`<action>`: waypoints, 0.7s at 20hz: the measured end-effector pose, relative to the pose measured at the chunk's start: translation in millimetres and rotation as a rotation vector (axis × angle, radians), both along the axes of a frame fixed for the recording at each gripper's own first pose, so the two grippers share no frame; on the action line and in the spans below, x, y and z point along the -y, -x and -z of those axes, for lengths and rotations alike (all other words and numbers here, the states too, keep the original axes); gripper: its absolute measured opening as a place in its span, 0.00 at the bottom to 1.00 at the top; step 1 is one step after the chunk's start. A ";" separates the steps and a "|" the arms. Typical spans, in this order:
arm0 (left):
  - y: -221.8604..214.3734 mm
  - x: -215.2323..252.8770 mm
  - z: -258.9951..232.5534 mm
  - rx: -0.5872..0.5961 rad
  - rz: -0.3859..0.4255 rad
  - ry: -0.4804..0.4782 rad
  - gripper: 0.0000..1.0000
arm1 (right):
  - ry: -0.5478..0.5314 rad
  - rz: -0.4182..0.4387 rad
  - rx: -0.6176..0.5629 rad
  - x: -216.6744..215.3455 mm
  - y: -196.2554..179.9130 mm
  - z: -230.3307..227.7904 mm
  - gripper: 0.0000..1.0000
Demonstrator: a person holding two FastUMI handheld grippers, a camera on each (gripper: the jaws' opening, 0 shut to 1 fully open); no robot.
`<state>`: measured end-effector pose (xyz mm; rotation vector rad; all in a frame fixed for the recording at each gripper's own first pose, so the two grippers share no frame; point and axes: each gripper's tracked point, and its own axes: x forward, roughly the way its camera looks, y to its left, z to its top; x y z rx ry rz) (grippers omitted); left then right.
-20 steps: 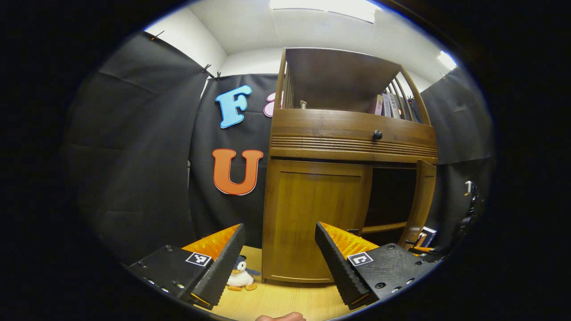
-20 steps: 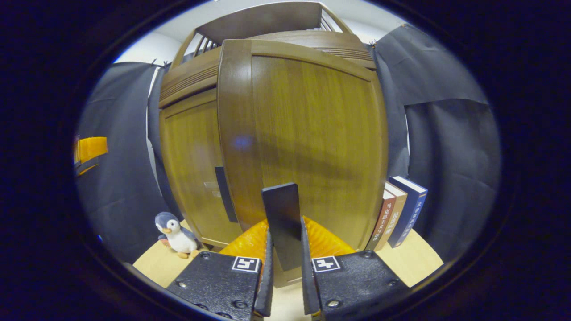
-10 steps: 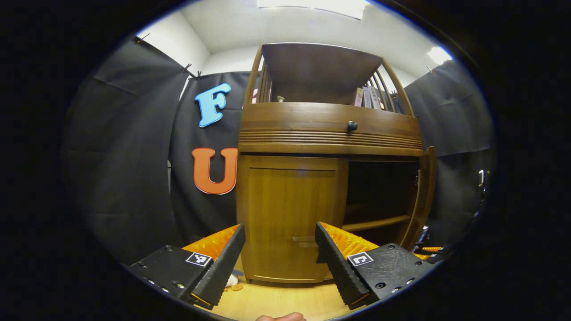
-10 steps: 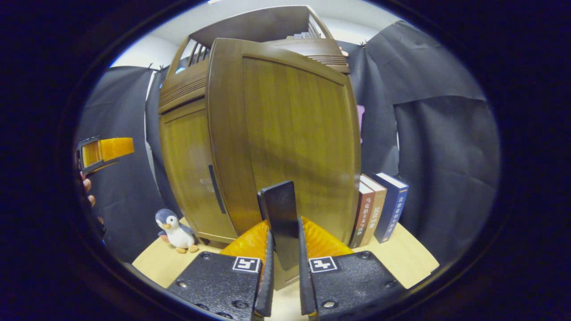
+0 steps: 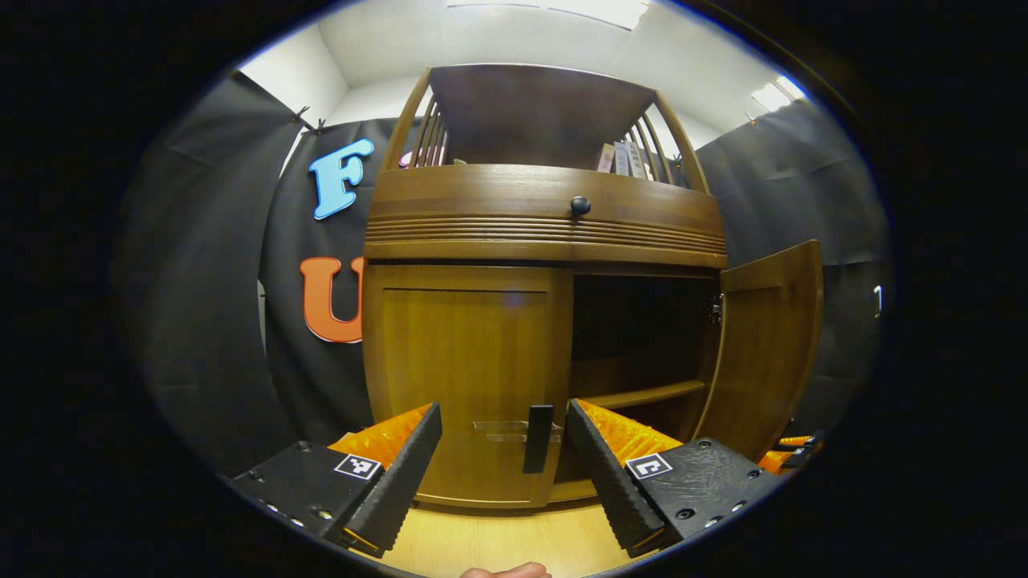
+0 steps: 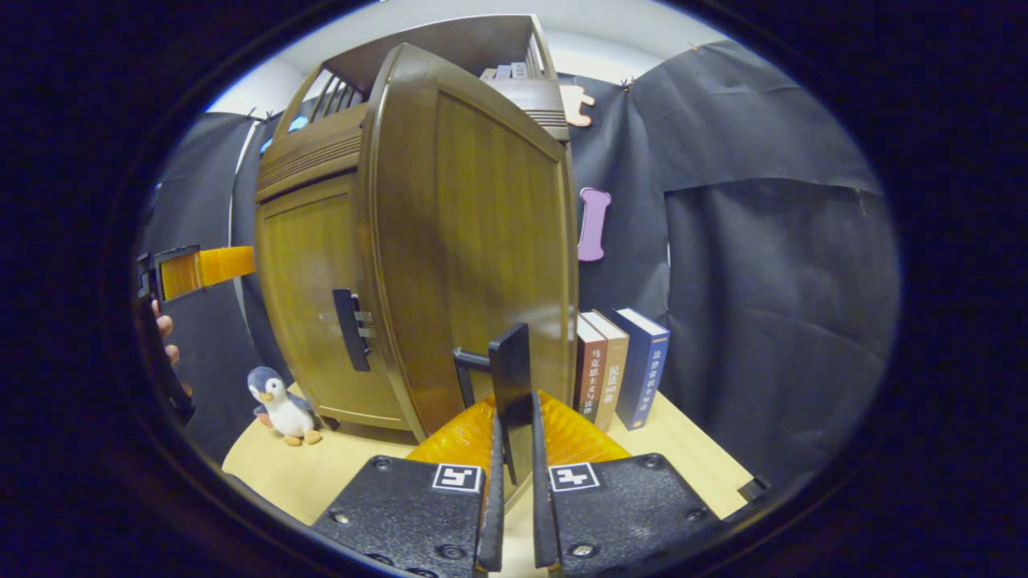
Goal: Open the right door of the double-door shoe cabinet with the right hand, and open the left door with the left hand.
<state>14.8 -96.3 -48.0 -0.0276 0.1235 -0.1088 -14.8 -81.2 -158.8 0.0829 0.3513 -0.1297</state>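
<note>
The wooden shoe cabinet (image 5: 546,217) fills the middle of the left gripper view. Its left door (image 5: 466,353) is closed, and that door's dark upright handle (image 5: 537,438) stands between and beyond the fingers of my open left gripper (image 5: 502,478), apart from both. The right door (image 5: 767,345) is swung out, baring a dark interior with a shelf (image 5: 642,395). In the right gripper view my right gripper (image 6: 514,457) is shut on the right door's handle (image 6: 511,385), with the right door (image 6: 482,241) edge-on ahead. The left gripper (image 6: 201,269) and a hand (image 6: 165,337) show at the far left.
A penguin toy (image 6: 277,397) sits on the light wooden tabletop (image 6: 345,457) by the cabinet's left corner. Three books (image 6: 618,365) stand upright to the right of the open door. A drawer with a round knob (image 5: 580,205) runs above both doors. Black cloth walls surround the booth.
The right door has swung farther open with my right gripper still clamped on its handle. My left gripper has shifted right, so the left door's handle now sits between its fingers.
</note>
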 end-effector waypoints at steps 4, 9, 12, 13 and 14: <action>-2.0 18.1 4.6 -0.006 0.038 0.001 0.95 | -0.012 0.061 -0.015 21.1 12.3 0.0 0.13; -7.0 36.2 8.8 -0.012 0.077 0.005 0.95 | -0.019 0.151 -0.027 54.3 25.2 2.1 0.07; -8.0 44.4 11.8 -0.019 0.096 0.003 0.95 | -0.017 0.190 -0.031 73.7 32.8 4.0 0.06; -9.4 47.8 13.2 -0.018 0.099 0.001 0.95 | -0.020 0.196 -0.030 78.2 34.2 2.4 0.06; -9.9 51.4 14.1 -0.021 0.103 0.000 0.95 | -0.021 0.198 -0.031 82.9 36.0 2.0 0.05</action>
